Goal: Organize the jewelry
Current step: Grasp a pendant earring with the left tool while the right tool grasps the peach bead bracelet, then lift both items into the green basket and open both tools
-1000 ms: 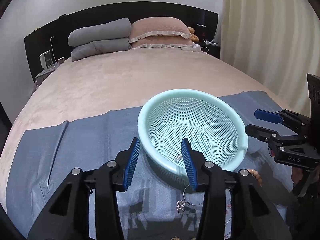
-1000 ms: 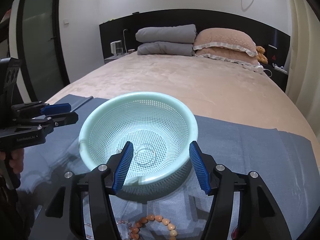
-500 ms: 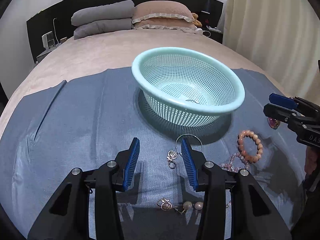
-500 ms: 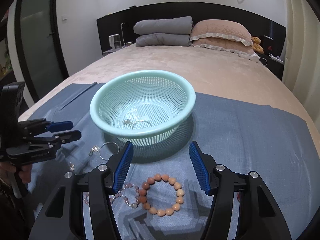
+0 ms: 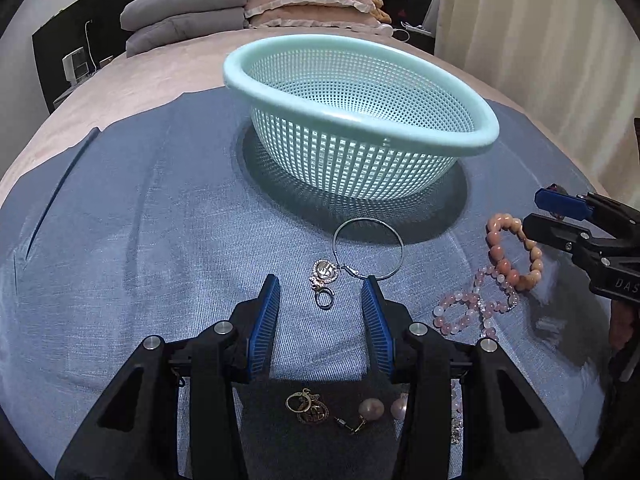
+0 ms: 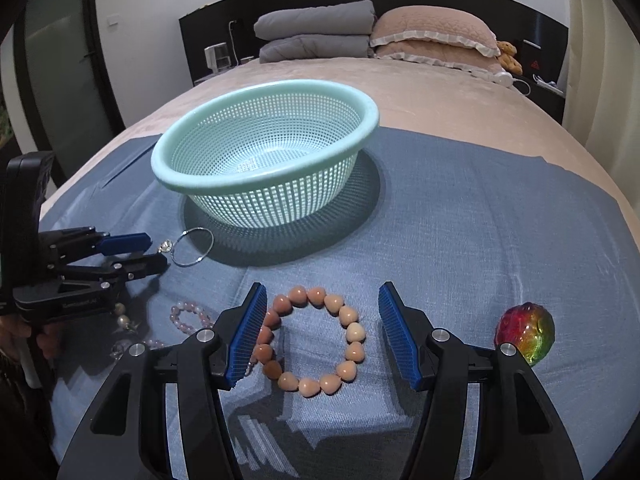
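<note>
While neither grips anything, left hand-held gripper [image 5: 320, 294] parted over charm [image 5: 324, 272], right hand-held gripper [image 6: 322, 308] parted over bead bracelet [image 6: 348, 336].

Both grippers [image 5: 320, 300] [image 6: 322, 312] have dropped from the basket [image 5: 460, 136] to the jewelry.

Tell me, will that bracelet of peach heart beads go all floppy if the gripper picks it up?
Probably floppy: the peach bead bracelet is separate beads on a string, so it would likely sag. The beads look smooth, so the right gripper might slip off.
</note>
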Available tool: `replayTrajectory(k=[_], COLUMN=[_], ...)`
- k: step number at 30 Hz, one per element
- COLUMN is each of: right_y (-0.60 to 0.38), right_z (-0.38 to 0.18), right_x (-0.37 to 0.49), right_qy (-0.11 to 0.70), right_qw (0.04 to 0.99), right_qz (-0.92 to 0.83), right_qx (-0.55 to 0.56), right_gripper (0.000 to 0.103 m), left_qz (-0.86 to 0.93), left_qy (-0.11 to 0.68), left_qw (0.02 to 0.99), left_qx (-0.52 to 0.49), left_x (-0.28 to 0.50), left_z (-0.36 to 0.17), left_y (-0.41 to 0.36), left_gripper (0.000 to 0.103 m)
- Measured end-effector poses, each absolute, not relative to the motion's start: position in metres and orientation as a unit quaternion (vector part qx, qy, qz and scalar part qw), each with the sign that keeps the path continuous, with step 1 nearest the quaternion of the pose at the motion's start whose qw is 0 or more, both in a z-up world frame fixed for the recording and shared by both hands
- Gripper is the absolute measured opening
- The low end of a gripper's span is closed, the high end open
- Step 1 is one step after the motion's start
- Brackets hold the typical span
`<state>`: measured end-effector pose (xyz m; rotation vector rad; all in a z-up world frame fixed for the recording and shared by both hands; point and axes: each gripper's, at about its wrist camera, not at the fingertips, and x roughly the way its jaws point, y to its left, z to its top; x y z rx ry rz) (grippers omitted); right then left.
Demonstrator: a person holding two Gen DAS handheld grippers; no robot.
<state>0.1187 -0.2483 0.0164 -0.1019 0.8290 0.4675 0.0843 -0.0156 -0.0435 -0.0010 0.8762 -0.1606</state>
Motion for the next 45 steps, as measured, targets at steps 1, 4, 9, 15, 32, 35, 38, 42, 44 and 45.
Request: replayTrajectory(k=[1,4,9,15,32,35,38,42,44,45], right_y=[-0.249,-0.251,-0.253,-0.251,-0.251,-0.250,-0.246,-0.238,-0.234,-0.233], right_z=[0.013,0.000,-0.009,-0.004,0.075,0.087,0.099,0.114,0.121,0.123], right_x=[0.120,0.125,0.126,0.118,0.091,0.094,0.095,0.100,0.102,0.103], right_qy=[0.403,0.420,0.431,0.428,0.347,0.337,0.326,0.311,0.305,0.302], right_qw=[0.887,0.882,0.880,0.881,0.913,0.916,0.920,0.924,0.925,0.926], right_qz=[0.220,0.207,0.190,0.193,0.207,0.206,0.206,0.209,0.212,0.213], right_qx=[-0.051,-0.050,-0.053,-0.055,-0.059,-0.061,-0.066,-0.075,-0.077,-0.077], right_gripper=[0.055,0.052,0.018,0.011,0.011,0.011,0.011,0.011,0.011,0.011], left_qz=[-0.078,-0.079,-0.087,-0.088,-0.089,-0.086,-0.089,-0.095,-0.101,-0.103], left_qy=[0.424,0.421,0.424,0.421,0.381,0.366,0.356,0.342,0.337,0.335], left_qw=[0.902,0.904,0.902,0.903,0.920,0.926,0.930,0.935,0.936,0.936], left_qx=[0.005,0.007,-0.011,-0.014,-0.020,-0.004,0.002,0.005,0.000,-0.001], left_x=[0.085,0.083,0.083,0.079,0.056,0.054,0.054,0.061,0.066,0.068], left_z=[-0.044,-0.045,-0.047,-0.045,0.012,0.028,0.044,0.064,0.070,0.073], left_y=[-0.017,-0.017,-0.007,-0.007,-0.002,-0.005,-0.007,-0.008,-0.009,-0.009], left_gripper=[0.044,0.042,0.008,0.002,0.002,0.002,0.002,0.002,0.002,0.002])
